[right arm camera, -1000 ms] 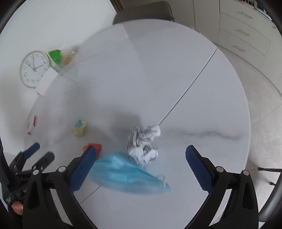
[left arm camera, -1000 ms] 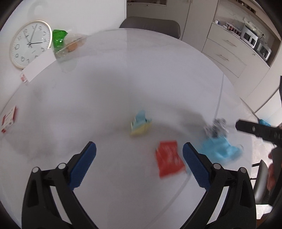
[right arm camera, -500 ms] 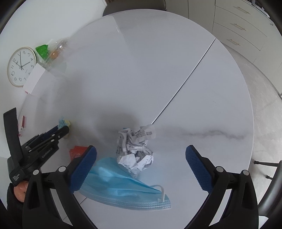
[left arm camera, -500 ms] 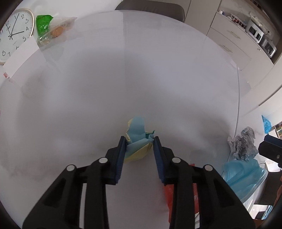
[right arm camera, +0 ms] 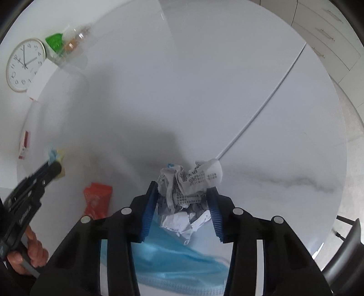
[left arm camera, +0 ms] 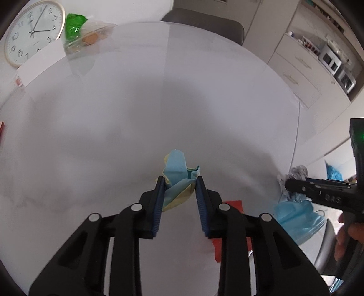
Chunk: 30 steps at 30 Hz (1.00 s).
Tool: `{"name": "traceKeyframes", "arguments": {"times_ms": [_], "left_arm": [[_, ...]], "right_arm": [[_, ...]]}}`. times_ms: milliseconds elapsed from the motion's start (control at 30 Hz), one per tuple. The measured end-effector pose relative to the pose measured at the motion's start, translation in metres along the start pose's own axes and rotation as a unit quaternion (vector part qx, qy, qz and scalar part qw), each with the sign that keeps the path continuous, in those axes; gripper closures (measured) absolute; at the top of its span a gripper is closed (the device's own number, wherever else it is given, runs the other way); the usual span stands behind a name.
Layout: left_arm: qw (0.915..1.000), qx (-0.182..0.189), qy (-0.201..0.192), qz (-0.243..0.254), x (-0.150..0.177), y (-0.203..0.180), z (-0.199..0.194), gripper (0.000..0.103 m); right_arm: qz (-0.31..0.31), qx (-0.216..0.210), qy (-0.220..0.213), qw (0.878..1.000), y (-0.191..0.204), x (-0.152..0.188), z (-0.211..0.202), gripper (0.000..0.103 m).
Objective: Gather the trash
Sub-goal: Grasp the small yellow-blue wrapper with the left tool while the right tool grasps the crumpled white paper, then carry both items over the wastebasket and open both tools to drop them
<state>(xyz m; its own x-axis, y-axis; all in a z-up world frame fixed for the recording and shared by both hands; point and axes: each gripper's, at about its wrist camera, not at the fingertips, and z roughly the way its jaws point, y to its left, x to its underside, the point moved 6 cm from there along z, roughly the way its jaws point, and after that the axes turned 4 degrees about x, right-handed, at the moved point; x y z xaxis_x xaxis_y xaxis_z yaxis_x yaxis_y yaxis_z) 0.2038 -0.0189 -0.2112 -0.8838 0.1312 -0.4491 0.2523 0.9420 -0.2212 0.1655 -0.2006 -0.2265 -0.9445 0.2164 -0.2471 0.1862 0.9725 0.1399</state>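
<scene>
the left gripper [left arm camera: 178,185] had its blue fingers [left arm camera: 159,198] pressed together on a crumpled blue and yellow paper [left arm camera: 178,175]. the paper stuck out past the tips, over the round white table [left arm camera: 159,102]. i could not tell if the paper was touching the table or lifted off it.

the right gripper [right arm camera: 183,192] had its fingers [right arm camera: 147,209] squeezed on a crumpled white paper ball [right arm camera: 186,191] with small black print on it. the ball sat between the two blue pads, and one loose end poked out to the right.

a blue face mask [right arm camera: 177,257] lay on the table just under the right gripper, near the table's edge. a red wrapper [right arm camera: 96,198] lay flat on the table between the two grippers.

far back on the table was a clear box [left arm camera: 88,38] with something green and something orange inside. a white wall clock [left arm camera: 33,31] leaned just beside it. a grey chair [left arm camera: 204,20] stood behind the table.
</scene>
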Motion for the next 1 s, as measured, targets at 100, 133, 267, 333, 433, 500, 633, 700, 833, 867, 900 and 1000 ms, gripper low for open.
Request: {"name": "traceKeyframes", "arguments": {"times_ms": [100, 133, 267, 333, 433, 500, 633, 700, 833, 867, 900, 1000], "left_arm": [[1.0, -0.001, -0.009, -0.003, -0.001, 0.001, -0.01, 0.076], [0.9999, -0.002, -0.012, -0.003, -0.001, 0.0, -0.014, 0.076], [0.9998, -0.002, -0.018, -0.006, 0.004, 0.001, -0.029, 0.076], [0.9997, -0.001, -0.022, -0.006, 0.007, -0.004, -0.038, 0.076], [0.9996, -0.002, -0.026, 0.008, 0.016, -0.017, -0.052, 0.076], [0.9994, 0.001, -0.027, 0.019, 0.021, -0.028, -0.061, 0.076], [0.9986, 0.028, -0.023, 0.039, 0.042, -0.061, -0.079, 0.076], [0.9971, 0.045, -0.021, 0.058, 0.056, -0.083, -0.088, 0.076], [0.9903, 0.088, -0.013, 0.107, 0.088, -0.132, -0.102, 0.075], [0.988, 0.101, -0.005, 0.117, 0.097, -0.145, -0.102, 0.075], [0.9868, 0.105, 0.0, 0.123, 0.102, -0.152, -0.102, 0.075], [0.9784, 0.132, 0.02, 0.158, 0.122, -0.188, -0.1, 0.075]], "right_arm": [[0.0, -0.014, -0.042, 0.999, 0.006, -0.013, -0.016, 0.06], [0.0, -0.019, -0.058, 0.998, 0.008, -0.018, -0.022, 0.06], [-0.007, -0.018, -0.12, 0.993, 0.014, -0.03, -0.053, 0.06], [-0.008, -0.027, -0.137, 0.99, 0.013, -0.027, -0.066, 0.06], [-0.015, -0.039, -0.149, 0.988, 0.0, -0.009, -0.088, 0.06], [-0.021, -0.043, -0.152, 0.987, -0.016, 0.009, -0.1, 0.06], [-0.022, -0.029, -0.144, 0.989, -0.051, 0.057, -0.116, 0.06], [-0.017, -0.011, -0.132, 0.991, -0.079, 0.095, -0.122, 0.06], [0.012, 0.03, -0.093, 0.995, -0.128, 0.165, -0.12, 0.059], [0.024, 0.04, -0.081, 0.996, -0.14, 0.183, -0.115, 0.059], [0.038, 0.054, -0.062, 0.996, -0.157, 0.206, -0.106, 0.058], [0.068, 0.077, -0.024, 0.994, -0.189, 0.25, -0.078, 0.058]]}}
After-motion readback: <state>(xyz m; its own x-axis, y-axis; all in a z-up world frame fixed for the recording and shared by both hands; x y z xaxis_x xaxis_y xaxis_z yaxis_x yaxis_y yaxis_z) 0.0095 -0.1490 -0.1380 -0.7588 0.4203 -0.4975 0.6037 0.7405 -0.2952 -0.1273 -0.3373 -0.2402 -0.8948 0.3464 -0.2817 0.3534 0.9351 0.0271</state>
